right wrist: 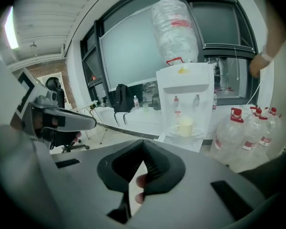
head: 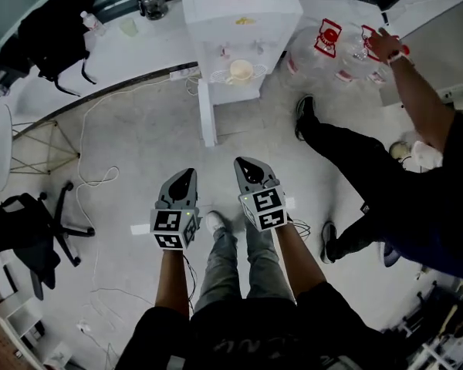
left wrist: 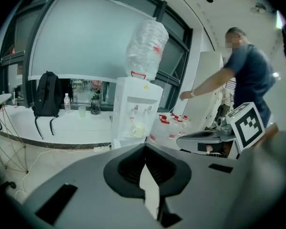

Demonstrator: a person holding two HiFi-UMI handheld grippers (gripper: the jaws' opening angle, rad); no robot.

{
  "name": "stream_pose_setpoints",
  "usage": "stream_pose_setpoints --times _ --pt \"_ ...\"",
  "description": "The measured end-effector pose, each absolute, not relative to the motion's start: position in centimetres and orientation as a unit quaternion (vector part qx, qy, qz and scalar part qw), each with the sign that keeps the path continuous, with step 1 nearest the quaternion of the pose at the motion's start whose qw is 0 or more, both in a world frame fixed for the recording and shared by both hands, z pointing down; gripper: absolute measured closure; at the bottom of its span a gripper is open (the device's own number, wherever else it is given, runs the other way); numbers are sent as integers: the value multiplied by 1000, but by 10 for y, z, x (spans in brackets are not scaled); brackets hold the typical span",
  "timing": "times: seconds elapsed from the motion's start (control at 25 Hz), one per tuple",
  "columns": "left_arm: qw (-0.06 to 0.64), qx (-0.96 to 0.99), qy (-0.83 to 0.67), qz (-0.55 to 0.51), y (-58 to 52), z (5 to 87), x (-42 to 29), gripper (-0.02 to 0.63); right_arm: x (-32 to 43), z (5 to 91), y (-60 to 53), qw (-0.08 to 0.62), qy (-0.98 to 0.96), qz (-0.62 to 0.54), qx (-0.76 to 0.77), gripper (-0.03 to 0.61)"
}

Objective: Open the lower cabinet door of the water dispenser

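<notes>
The left hand-held gripper (head: pixel 184 174) and the right hand-held gripper (head: pixel 245 164) are both closed tip to tip, with nothing between the jaws and touching nothing, held side by side in the air. The water dispenser (head: pixel 239 21) stands well ahead of them with a cream mug (head: pixel 241 70) on its tray; its lower cabinet door cannot be made out. Pale concrete floor (head: pixel 139 145) lies below them, water bottles (head: pixel 328 41) and a second person (head: pixel 386 176) are ahead to their right, and a white table (head: pixel 131 48) runs ahead to their left.
</notes>
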State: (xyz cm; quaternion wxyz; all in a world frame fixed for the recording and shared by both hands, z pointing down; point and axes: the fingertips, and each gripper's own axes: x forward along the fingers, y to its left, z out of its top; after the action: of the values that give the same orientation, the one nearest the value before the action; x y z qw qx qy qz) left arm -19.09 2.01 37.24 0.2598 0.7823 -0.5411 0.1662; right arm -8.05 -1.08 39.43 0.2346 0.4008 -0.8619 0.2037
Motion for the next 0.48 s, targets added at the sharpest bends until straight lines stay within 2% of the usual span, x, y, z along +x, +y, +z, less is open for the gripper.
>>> stream_pose_setpoints --times 0.48 --pt "214 797 -550 128 23 261 -211 601 -86 267 -2 196 -864 150 439 565"
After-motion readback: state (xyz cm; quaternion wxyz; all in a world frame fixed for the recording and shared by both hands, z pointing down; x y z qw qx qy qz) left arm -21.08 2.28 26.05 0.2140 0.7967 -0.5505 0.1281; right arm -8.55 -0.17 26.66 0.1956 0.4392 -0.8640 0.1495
